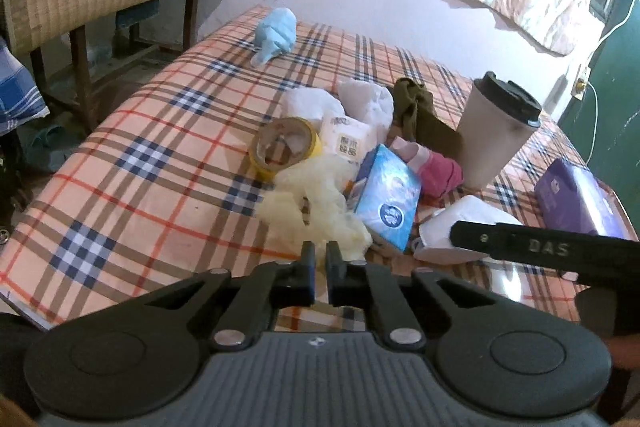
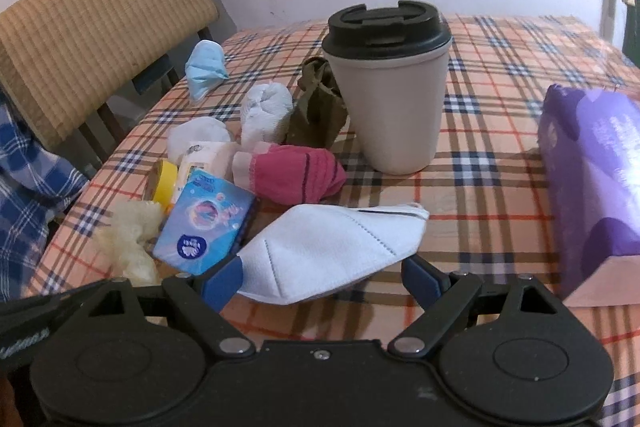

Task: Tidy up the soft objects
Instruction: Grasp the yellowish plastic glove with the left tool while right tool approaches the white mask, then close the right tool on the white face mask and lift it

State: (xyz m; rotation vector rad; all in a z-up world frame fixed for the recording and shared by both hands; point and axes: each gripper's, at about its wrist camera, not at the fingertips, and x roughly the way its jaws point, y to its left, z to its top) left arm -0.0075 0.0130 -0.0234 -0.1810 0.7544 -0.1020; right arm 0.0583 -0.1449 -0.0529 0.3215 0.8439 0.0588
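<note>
My left gripper (image 1: 320,259) is shut on the near end of a pale yellow glove (image 1: 312,207) that trails onto the plaid table. My right gripper (image 2: 320,273) is open, its blue pads either side of a white folded face mask (image 2: 332,247) lying flat; the mask also shows in the left wrist view (image 1: 460,231). Behind lie a pink sock (image 2: 296,173), white rolled socks (image 2: 266,113), an olive sock (image 2: 318,107) and a blue mask (image 2: 204,67). The blue mask shows far back in the left wrist view (image 1: 276,33).
A lidded beige cup (image 2: 388,91) stands mid-table. A purple tissue pack (image 2: 596,183) lies right. A blue tissue packet (image 2: 206,223), yellow tape roll (image 1: 284,147) and white tissue pack (image 1: 348,141) sit in the pile. A wicker chair (image 2: 100,23) stands left of the table (image 2: 500,187).
</note>
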